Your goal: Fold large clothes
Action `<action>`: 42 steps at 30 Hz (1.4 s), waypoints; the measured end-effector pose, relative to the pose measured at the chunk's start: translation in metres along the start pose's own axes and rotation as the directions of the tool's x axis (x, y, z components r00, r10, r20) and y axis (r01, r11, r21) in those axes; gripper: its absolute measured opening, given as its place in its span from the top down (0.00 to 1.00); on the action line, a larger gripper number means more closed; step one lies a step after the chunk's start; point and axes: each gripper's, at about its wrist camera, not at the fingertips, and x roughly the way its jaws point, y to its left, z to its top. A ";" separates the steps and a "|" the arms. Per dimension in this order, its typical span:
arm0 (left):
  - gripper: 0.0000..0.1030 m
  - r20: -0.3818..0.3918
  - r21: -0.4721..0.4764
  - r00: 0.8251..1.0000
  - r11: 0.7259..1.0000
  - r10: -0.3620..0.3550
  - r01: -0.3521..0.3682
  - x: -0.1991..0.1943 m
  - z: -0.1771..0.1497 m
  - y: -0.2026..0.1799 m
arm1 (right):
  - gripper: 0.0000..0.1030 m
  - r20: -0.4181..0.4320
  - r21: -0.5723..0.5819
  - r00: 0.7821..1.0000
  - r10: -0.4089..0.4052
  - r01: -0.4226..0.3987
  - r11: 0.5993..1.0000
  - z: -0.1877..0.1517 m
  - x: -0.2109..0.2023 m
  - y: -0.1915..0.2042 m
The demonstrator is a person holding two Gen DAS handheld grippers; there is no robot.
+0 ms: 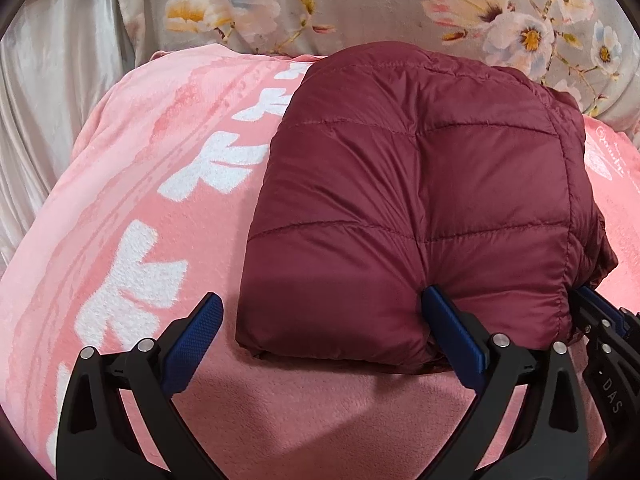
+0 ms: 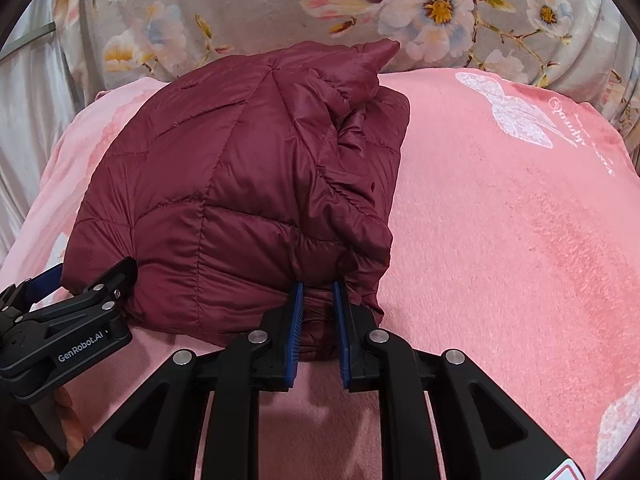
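**Folded jacket on the pink blanket**

Lying folded into a puffy bundle, the maroon quilted jacket [image 1: 416, 208] rests on a pink blanket [image 1: 132, 184]; in the left wrist view the left gripper [image 1: 324, 314] stands spread wide, its right finger touching the jacket's near edge, nothing clamped. From the right wrist view, the right gripper [image 2: 318, 300] pinches the jacket's [image 2: 240, 184] near hem between almost-closed blue pads [image 2: 295, 320]. A floral cover [image 2: 400, 4] lies beyond.

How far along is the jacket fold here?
Done: the jacket lies as a compact bundle on the pink blanket. In hand: the right gripper pinches its near edge, while the left gripper is open, one finger against the bundle. Left: release, perhaps tuck the loose flap.
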 end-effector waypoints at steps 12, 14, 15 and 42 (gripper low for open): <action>0.04 -0.007 0.013 1.000 1.000 0.012 -0.011 0.002 0.000 -0.002 | 0.87 -0.002 -0.007 1.000 -0.008 0.008 1.000 0.000 0.000 0.002; 0.04 -0.003 0.018 1.000 1.000 0.017 -0.017 0.003 0.001 -0.003 | 0.87 -0.002 -0.006 1.000 -0.007 0.007 1.000 0.000 0.000 0.002; 0.04 0.000 0.020 1.000 1.000 0.023 -0.023 0.002 0.001 -0.003 | 0.87 -0.003 -0.005 1.000 -0.007 0.006 1.000 0.000 0.000 0.002; 0.05 0.118 0.011 0.993 0.999 0.031 -0.032 -0.099 -0.079 -0.004 | 0.29 0.097 0.075 0.995 -0.030 0.023 0.997 -0.087 -0.105 -0.021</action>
